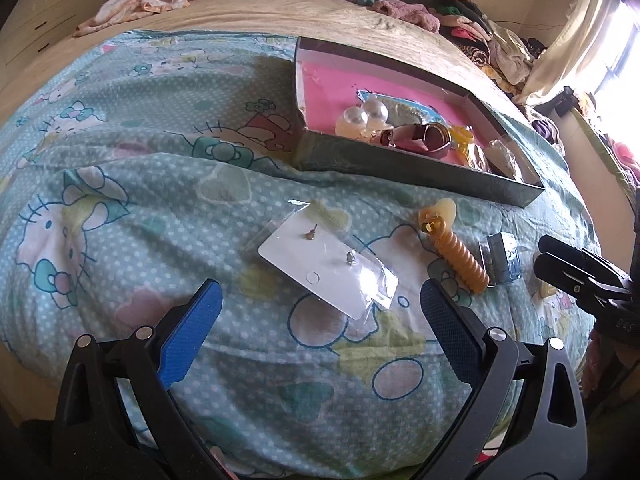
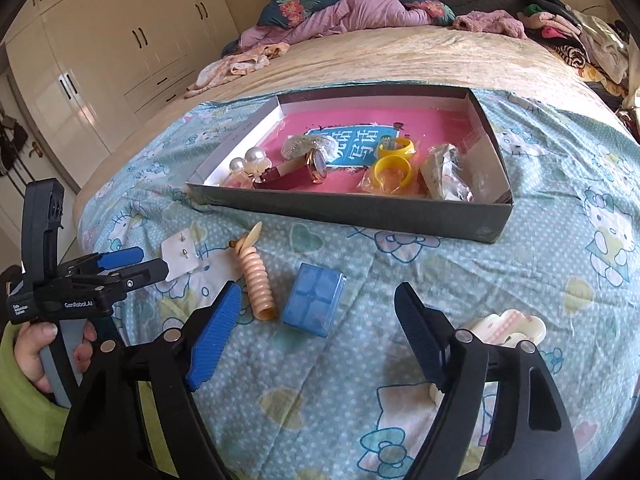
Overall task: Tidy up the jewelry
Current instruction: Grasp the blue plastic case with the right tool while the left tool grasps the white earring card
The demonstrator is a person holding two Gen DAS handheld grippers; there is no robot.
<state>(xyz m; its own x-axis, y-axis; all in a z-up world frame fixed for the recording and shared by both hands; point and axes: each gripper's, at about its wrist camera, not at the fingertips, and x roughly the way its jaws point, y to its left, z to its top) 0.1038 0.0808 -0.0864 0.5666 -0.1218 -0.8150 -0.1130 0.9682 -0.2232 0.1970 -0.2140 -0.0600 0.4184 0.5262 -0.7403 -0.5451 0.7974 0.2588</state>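
Hovering over the bedspread point(image 1: 140, 152), the left gripper point(image 1: 320, 304) and right gripper point(image 2: 316, 312) both gape wide and hold nothing.

Just past them lie one earring card point(image 1: 320, 268), one spiral hair tie point(image 2: 258, 280) and one blue box point(image 2: 314, 302); farther off, the tray point(image 2: 352, 210) holds one watch point(image 2: 298, 170), two yellow rings point(image 2: 394, 174) and two pearls point(image 2: 250, 158). Only the right view shows a white clip point(image 2: 508, 326) at right and the person's hand point(image 2: 44, 354).

You have the box point(image 2: 352, 210) open on the bedspread, pink-lined, holding pearl earrings point(image 2: 250, 160), a red-strapped watch point(image 2: 296, 170), two yellow rings point(image 2: 390, 164) | before it, loose: earring card point(image 1: 320, 268) flat, orange spiral clip point(image 1: 456, 252), small blue box point(image 2: 314, 304), white clip point(image 2: 508, 326).
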